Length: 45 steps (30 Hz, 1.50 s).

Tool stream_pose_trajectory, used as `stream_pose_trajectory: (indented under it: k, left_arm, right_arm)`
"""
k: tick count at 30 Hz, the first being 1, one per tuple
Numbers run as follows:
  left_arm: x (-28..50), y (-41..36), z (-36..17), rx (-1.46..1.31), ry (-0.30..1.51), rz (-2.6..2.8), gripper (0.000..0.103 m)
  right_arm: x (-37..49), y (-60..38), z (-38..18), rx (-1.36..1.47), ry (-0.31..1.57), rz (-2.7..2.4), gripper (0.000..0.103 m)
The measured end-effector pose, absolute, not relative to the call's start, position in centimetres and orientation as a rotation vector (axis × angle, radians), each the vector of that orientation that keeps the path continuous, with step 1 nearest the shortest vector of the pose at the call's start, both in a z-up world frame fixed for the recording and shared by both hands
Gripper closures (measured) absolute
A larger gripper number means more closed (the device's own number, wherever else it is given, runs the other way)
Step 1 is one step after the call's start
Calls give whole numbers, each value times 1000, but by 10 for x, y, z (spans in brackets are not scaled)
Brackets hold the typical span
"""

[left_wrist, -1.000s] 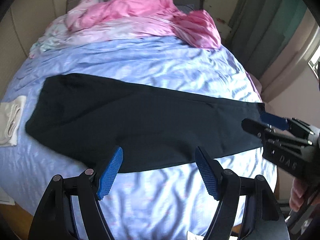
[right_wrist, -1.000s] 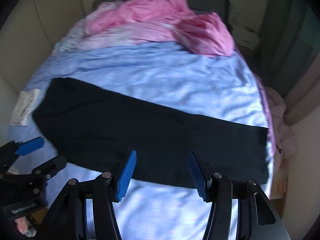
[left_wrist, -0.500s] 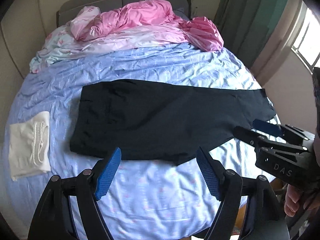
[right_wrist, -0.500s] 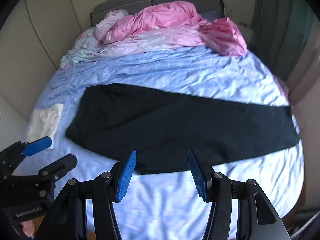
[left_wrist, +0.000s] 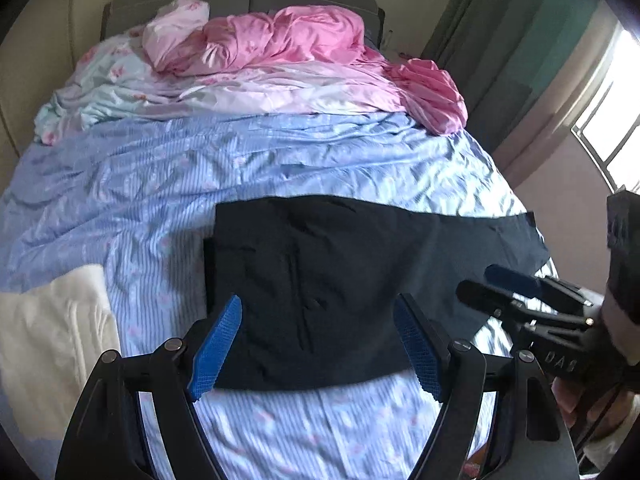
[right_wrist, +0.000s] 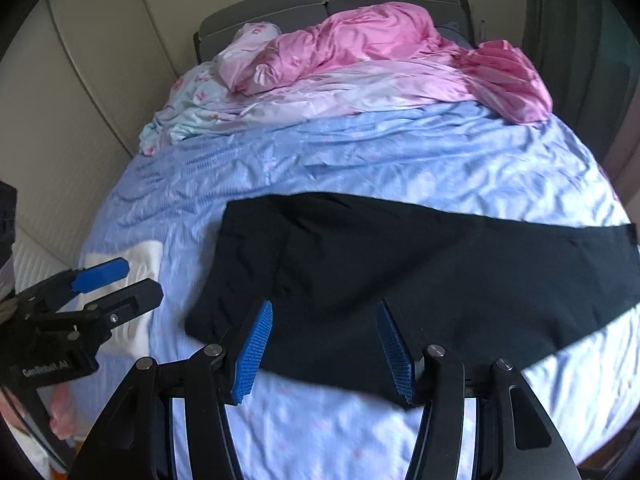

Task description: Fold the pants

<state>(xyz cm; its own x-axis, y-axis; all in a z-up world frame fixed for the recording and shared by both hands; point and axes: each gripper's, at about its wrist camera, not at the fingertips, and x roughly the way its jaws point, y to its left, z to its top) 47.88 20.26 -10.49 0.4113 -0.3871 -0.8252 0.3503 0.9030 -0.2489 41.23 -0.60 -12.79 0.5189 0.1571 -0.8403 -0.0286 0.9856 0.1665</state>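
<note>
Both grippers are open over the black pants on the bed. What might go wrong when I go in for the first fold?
The black pants lie on a wrinkled blue sheet; the open left gripper or right gripper may pinch sheet along with pant fabric. The pants are already doubled, so a pinch might catch only one layer. The cuff end sits near the bed edge and might slide off.

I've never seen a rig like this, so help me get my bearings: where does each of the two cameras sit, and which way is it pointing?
Left wrist view: sits on the left gripper, looking along its open blue-padded fingers over the black pants toward the headboard; the right gripper and the hand holding it show at right.
Right wrist view: sits on the right gripper, facing the same way; the left gripper shows at left.
Both share the pants, blue bedsheet, pink bedding and a folded white garment.
</note>
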Motion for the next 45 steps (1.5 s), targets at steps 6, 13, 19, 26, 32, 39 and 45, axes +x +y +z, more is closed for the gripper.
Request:
stream_pose_trajectory:
  k: [6,13,19,26,32,39,45]
  left_arm:
    - [564,223,-155,-100,1126,-485,25]
    - [621,233,-211,-153,1228,-506,25]
    - [647,234,-245,-210,1288,-528,26]
    - [673,228,-278,-286,1344,-544,31]
    - [667,220,-284,-304,1348,-560,38]
    - [652,218,-255,-458,1246,-677,48]
    - [639,227,-292,-403,1382,-622,60]
  right_arm:
    - [475,29,-160,149,1031,99,47]
    - [534,58,-201,142,1080,90,47]
    - [564,61,-228,182,1143,68,48]
    - [569,56,-243,201,1166,40,47]
    - [571,52,-252,209,1179,21,47]
    - [570,43,-257,252,1175,3,47]
    - [567,50,-264,208,1196,19,48]
